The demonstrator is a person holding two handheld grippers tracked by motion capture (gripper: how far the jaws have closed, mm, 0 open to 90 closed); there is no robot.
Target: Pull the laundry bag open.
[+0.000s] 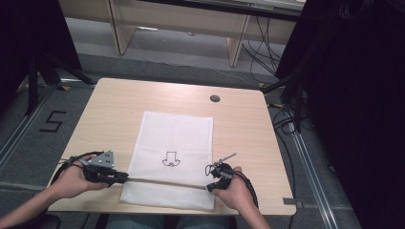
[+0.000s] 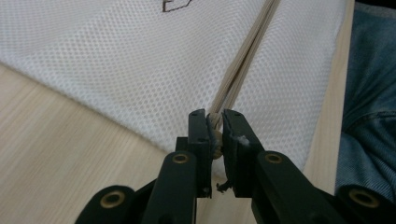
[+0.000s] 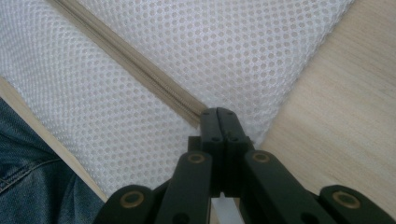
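Observation:
A white mesh bag [image 1: 174, 143] lies flat on the wooden table [image 1: 119, 105], with a small black drawing [image 1: 171, 160] near its middle. A thin beige cord [image 1: 162, 182] runs taut across the bag's near end, from one gripper to the other. My left gripper [image 1: 125, 178] is at the bag's left edge, shut on one end of the cord. In the left gripper view the jaws [image 2: 215, 119] pinch the cord [image 2: 243, 60] over the mesh [image 2: 116, 60]. My right gripper [image 1: 210, 187] is at the bag's right edge, and its jaws [image 3: 218, 114] are shut on the cord [image 3: 140, 70].
A round cable hole [image 1: 215, 98] sits at the table's far right. The table's near edge runs just behind the bag's end, with the person's jeans [image 2: 369, 116] below it. Dark curtains and cables flank the table.

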